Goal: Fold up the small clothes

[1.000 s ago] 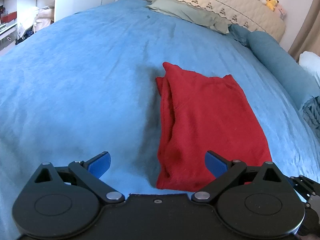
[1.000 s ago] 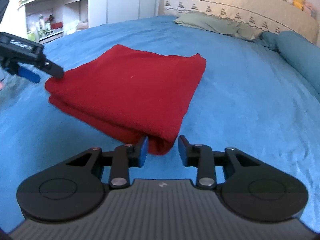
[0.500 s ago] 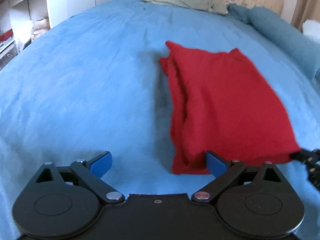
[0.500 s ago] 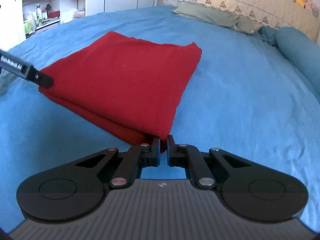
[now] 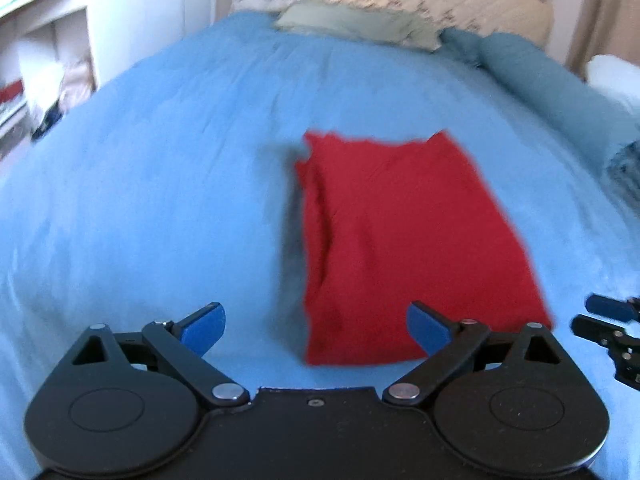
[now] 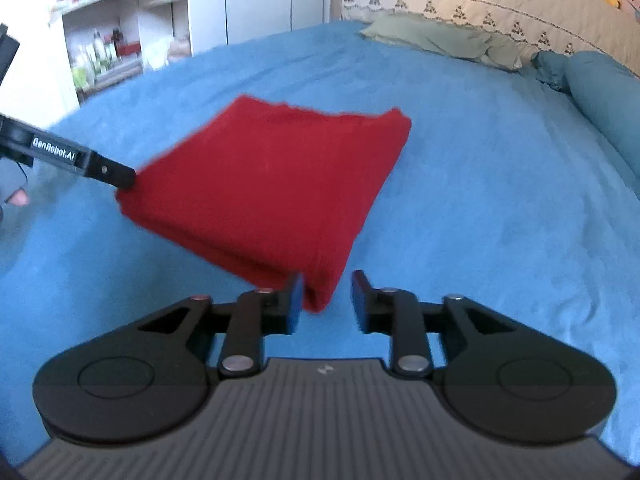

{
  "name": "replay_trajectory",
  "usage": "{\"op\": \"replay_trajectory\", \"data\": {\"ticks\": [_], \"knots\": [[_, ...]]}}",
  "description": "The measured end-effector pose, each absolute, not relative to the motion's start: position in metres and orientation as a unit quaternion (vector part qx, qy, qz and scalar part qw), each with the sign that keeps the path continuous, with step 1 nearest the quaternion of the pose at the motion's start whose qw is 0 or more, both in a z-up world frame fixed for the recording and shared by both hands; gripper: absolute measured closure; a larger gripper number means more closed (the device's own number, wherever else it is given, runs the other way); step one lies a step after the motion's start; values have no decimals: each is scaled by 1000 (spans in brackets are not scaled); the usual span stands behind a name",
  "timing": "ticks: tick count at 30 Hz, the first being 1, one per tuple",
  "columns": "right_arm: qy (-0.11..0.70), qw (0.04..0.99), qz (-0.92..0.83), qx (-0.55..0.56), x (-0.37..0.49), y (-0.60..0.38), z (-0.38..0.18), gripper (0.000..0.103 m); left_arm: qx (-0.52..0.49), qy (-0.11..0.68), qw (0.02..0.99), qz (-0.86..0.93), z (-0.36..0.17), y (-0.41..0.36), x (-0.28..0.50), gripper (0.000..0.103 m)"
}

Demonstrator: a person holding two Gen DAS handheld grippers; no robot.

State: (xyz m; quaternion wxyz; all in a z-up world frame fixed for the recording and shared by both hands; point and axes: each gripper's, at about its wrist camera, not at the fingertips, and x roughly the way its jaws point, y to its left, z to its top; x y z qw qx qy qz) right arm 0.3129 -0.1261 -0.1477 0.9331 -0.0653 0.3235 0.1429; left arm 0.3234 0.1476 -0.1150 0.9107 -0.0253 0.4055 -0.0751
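A folded red garment (image 5: 404, 236) lies flat on the blue bedspread (image 5: 160, 184); it also shows in the right wrist view (image 6: 272, 184). My left gripper (image 5: 316, 326) is wide open and empty, just in front of the garment's near edge. My right gripper (image 6: 326, 298) is open, with the garment's near corner lying between its blue pads, loose. The left gripper's finger (image 6: 108, 170) shows at the garment's left corner in the right wrist view. The right gripper's fingertips (image 5: 608, 320) show at the right edge of the left wrist view.
A pale green pillow (image 6: 436, 38) and a quilted headboard (image 6: 480, 0) lie at the far end of the bed. A teal bolster (image 6: 604, 88) runs along the right side. White shelves (image 6: 116, 40) stand at the left.
My right gripper was shut on the garment's near corner half a second ago and has now opened. Both grippers have drawn back a little from the garment.
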Motion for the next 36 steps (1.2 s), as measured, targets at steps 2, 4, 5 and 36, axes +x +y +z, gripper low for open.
{"op": "replay_trajectory", "data": {"ticks": [2,4,5,36], "knots": [[313,937,147,-47,317,-133,-128,28,-31,392,915,-95,-93,145,328,0],[304,941,147,-28,328,-140,-106,7,-37,391,913,-113,-79,144,342,0],[300,943,144,-16,336,-143,-95,0,-39,397,909,-119,-76,142,351,0],[416,883,153,155,445,-170,-95,62,-141,456,861,-177,-100,101,424,77]]}}
